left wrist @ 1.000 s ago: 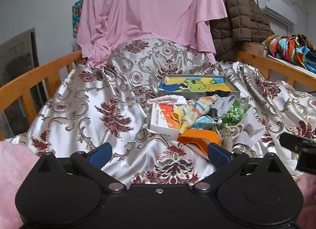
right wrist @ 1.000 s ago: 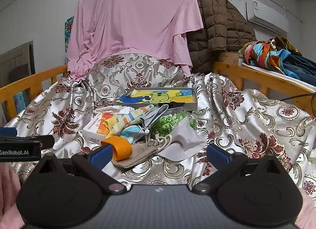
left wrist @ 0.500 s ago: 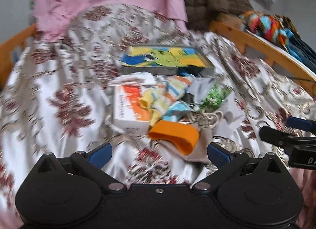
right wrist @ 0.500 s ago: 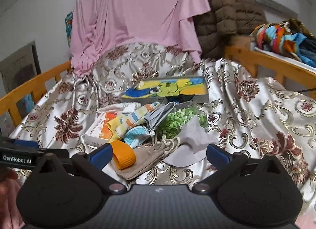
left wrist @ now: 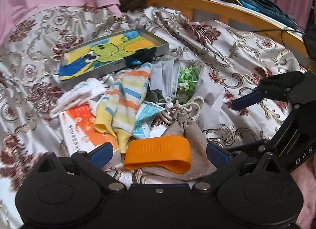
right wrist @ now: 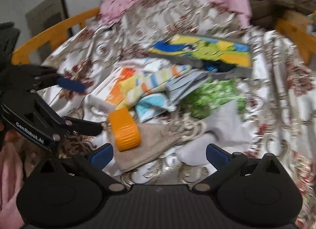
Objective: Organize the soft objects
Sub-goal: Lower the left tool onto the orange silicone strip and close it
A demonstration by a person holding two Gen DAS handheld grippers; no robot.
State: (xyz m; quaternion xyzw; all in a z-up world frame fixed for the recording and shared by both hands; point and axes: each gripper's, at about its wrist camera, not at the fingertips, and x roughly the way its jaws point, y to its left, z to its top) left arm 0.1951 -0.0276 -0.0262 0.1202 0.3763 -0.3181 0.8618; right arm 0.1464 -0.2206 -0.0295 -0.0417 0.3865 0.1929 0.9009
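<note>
— Lying in a heap on the bed's patterned cover (left wrist: pixel 246 55) are the soft things: a striped cloth (left wrist: pixel 126 98), a grey face mask (left wrist: pixel 167 78) and a beige drawstring pouch (left wrist: pixel 185 130), with an orange band (left wrist: pixel 158 153) resting on the pouch's near end.

— And the grippers?

— The left gripper (left wrist: pixel 159 153) has its jaws spread wide on either side of the orange band, holding nothing. The right gripper (right wrist: pixel 159 152) is spread just as wide over the pouch, also empty; its view is blurred.

— What else is around the heap?

— An orange-and-white box (left wrist: pixel 79 128) lies under the striped cloth at the left, a grey tray (left wrist: pixel 118 63) with a cartoon towel sits beyond, and a wooden rail (left wrist: pixel 227 14) runs far right.
</note>
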